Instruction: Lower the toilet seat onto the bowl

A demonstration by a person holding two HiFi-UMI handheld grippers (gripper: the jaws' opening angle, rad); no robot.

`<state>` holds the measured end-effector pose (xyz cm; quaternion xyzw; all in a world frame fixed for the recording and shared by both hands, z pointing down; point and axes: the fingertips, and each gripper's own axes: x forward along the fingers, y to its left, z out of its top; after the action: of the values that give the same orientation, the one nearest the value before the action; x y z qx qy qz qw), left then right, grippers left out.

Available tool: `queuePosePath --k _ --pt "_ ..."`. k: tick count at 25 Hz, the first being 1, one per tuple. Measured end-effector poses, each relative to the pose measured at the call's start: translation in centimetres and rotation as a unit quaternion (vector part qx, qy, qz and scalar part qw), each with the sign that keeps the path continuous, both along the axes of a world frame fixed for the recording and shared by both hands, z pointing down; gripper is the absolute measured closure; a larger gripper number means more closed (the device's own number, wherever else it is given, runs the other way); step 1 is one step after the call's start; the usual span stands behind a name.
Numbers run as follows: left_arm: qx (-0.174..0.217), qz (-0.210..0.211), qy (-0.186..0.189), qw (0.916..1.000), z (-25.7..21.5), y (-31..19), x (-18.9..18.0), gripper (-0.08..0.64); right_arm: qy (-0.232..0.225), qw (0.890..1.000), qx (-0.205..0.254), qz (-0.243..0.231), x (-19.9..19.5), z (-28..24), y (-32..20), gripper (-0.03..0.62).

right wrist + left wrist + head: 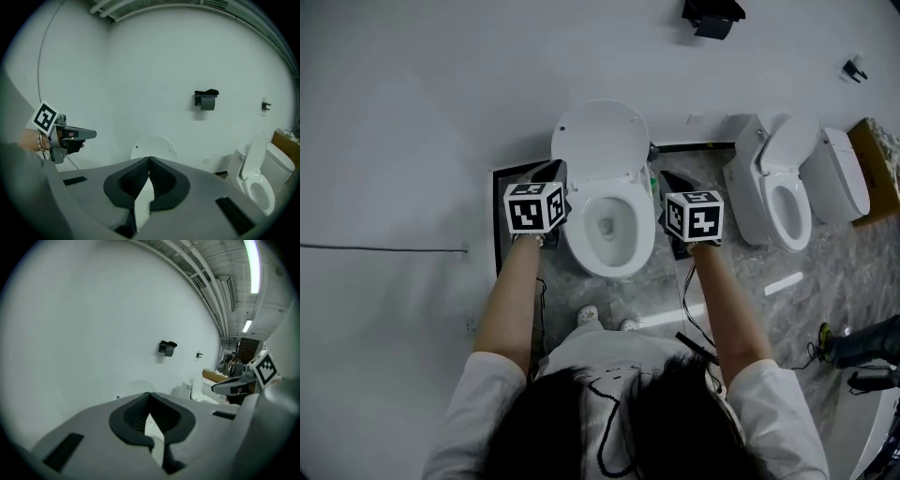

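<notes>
The white toilet (pixel 609 230) stands against the wall, below my head. Its round lid (pixel 600 141) leans upright on the wall, and a white ring lies flat round the bowl opening. My left gripper (pixel 553 172) hangs at the bowl's left side and my right gripper (pixel 669 178) at its right side, both above the toilet and apart from it. Each is shut with nothing between its pads, as the left gripper view (pixel 149 394) and the right gripper view (pixel 149 160) show. The lid (pixel 154 148) rises just past the right jaws' tips.
A second toilet (pixel 778 192) with its lid up stands to the right, with a cardboard box (pixel 878 169) beyond it. A black holder (pixel 712 17) hangs on the wall. A dark frame (pixel 501 220) edges the floor round the toilet. Cables lie by my feet.
</notes>
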<state>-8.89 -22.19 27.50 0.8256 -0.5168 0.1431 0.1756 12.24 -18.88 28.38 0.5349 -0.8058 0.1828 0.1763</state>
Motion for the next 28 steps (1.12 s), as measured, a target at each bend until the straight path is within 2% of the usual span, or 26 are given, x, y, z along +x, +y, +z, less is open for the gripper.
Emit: queuePosePath --k 6,11,16,22,28 --pt "0.074 0.002 -0.006 0.9972 -6.4 -1.1 0.4 0.551 -0.007 0.997 0.071 0.006 0.9 -5.8 -0.9 0.565" --pt "0.148 -0.001 -0.009 0.9889 -12.5 -0.9 0.9 0.551 0.002 0.99 0.141 0.005 1.8 -11.3 -0.7 0.565" --pt "0.224 0.0 -0.019 0.9744 -17.6 0.3 1.3 0.551 -0.007 0.977 0.213 0.013 2.7 -16.8 -0.1 0.565" --pt "0.293 -0.008 -0.008 0.9562 -22.3 2.4 0.8 0.551 0.0 0.955 0.296 0.019 3.0 -22.3 1.6 0.565" --pt "0.363 -0.019 -0.041 0.9305 -27.2 4.3 -0.4 0.551 -0.004 0.935 0.354 0.027 3.3 -26.5 3.1 0.565"
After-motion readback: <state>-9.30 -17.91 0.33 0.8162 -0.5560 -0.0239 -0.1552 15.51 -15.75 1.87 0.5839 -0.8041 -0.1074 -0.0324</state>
